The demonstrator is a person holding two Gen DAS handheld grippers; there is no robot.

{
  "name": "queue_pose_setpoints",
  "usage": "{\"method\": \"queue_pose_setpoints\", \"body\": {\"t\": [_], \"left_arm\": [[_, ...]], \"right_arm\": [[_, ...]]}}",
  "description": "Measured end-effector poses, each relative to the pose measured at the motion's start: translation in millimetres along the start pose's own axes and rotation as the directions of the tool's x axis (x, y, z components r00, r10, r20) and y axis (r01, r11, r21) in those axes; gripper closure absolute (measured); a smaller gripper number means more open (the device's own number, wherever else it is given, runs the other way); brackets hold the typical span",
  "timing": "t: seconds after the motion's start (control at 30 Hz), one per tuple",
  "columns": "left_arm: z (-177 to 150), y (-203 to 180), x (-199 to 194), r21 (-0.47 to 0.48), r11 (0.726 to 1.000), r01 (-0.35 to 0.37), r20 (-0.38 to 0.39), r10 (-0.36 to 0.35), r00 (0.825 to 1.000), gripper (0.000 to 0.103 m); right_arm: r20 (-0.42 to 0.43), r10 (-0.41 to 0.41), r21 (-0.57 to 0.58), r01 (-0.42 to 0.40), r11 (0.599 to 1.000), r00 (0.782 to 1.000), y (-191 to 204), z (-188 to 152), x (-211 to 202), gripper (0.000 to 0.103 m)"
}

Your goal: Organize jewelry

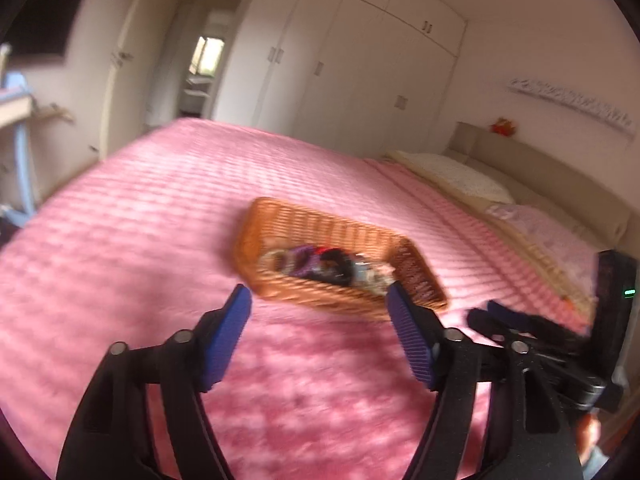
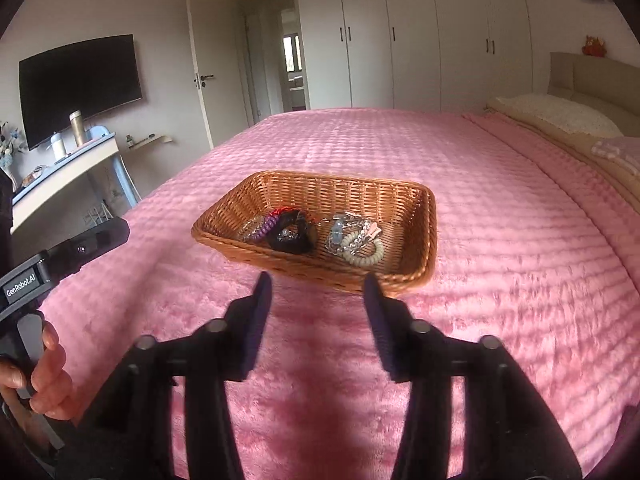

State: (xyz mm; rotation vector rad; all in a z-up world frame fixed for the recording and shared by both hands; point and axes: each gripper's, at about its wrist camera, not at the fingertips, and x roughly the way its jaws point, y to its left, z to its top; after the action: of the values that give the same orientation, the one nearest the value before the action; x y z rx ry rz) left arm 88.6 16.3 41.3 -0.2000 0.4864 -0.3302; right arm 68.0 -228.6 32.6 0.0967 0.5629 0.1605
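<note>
Both tongs, left and right, are released and empty short of the basket. Lower one onto a single bracelet; avoid tangled neighbours.

One basket, two tongs, two pillows.

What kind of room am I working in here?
A bedroom, almost certainly: the wicker basket of jewelry sits on a bed with a pink blanket, pillows at its head, and white wardrobes along the wall.
</note>
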Motion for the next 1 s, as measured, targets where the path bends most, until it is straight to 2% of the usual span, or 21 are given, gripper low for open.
{"method": "queue_pose_setpoints", "body": {"t": [0.03,0.13,0.23,0.3,0.4,0.53,0.77,1.0], "left_arm": [[-9,-3,-4,0.008,0.999,-0.043,0.023,0.042,0.999,0.028],[-26,-10,-11,0.03,0.99,-0.136,0.084,0.133,0.988,0.025],[-39,-18,-17,0.059,0.973,-0.222,0.16,0.211,0.964,0.019],[-44,-16,-18,0.062,0.966,-0.25,0.182,0.235,0.955,0.018],[-46,-12,-18,0.066,0.963,-0.261,0.193,0.244,0.95,0.017],[-51,-14,-19,0.082,0.962,-0.262,0.207,0.24,0.948,0.012],[-56,-14,-17,0.092,0.962,-0.255,0.212,0.232,0.949,0.008],[-57,-19,-14,0.121,0.956,-0.266,0.207,0.237,0.949,0.008]], "right_arm": [[0.023,-0.001,0.003,0.001,1.0,1.0,0,-6,-4,0.032],[0.064,-0.039,-0.01,0.04,0.999,0.997,0,-19,-6,0.032],[0.09,-0.063,0.015,0.061,0.998,0.994,-9,-29,-4,0.032],[0.106,-0.068,0.034,0.064,0.997,0.992,-14,-31,-5,0.032],[0.142,-0.095,0.037,0.091,0.995,0.985,-15,-34,-11,0.032],[0.159,-0.106,0.021,0.104,0.994,0.982,-11,-38,-11,0.027],[0.182,-0.092,0.002,0.093,0.996,0.979,-6,-43,-14,0.011],[0.165,-0.097,0.014,0.096,0.995,0.981,-7,-44,-14,0.01]]}}
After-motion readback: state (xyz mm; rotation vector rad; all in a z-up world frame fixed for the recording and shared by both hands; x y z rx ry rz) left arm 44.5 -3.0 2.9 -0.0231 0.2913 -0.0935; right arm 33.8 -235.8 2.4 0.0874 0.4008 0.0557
